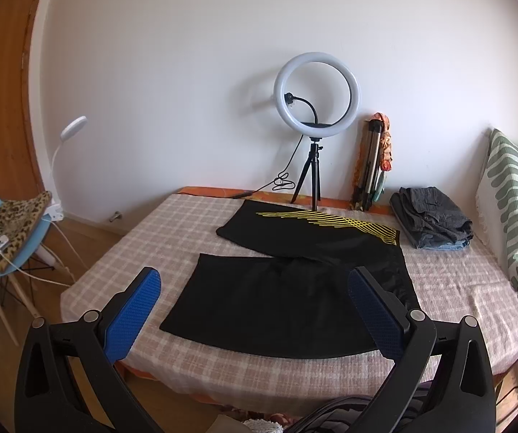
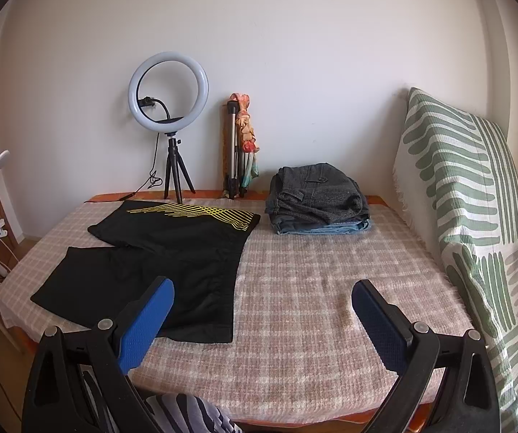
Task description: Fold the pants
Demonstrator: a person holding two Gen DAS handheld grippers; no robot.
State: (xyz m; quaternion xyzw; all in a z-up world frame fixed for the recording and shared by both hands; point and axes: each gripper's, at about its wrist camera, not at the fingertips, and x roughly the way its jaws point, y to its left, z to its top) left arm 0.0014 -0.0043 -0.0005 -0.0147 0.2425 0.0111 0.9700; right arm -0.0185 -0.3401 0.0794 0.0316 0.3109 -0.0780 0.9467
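Black pants [image 1: 287, 288] with yellow line print lie spread flat on the plaid-covered bed [image 1: 172, 223], legs pointing left, waistband at the right. They also show in the right wrist view [image 2: 172, 263], left of centre. My left gripper [image 1: 255, 285] is open and empty, held above the near edge of the pants, its blue pads either side of the near leg. My right gripper [image 2: 262, 296] is open and empty above the bed [image 2: 313, 288], just right of the waistband.
A stack of folded grey and blue clothes [image 2: 316, 198] sits at the back of the bed. A ring light on a tripod [image 2: 168, 97] and a folded tripod [image 2: 237, 144] stand against the wall. A striped cushion [image 2: 457, 198] leans at right. A blue chair [image 1: 2, 223] stands at left.
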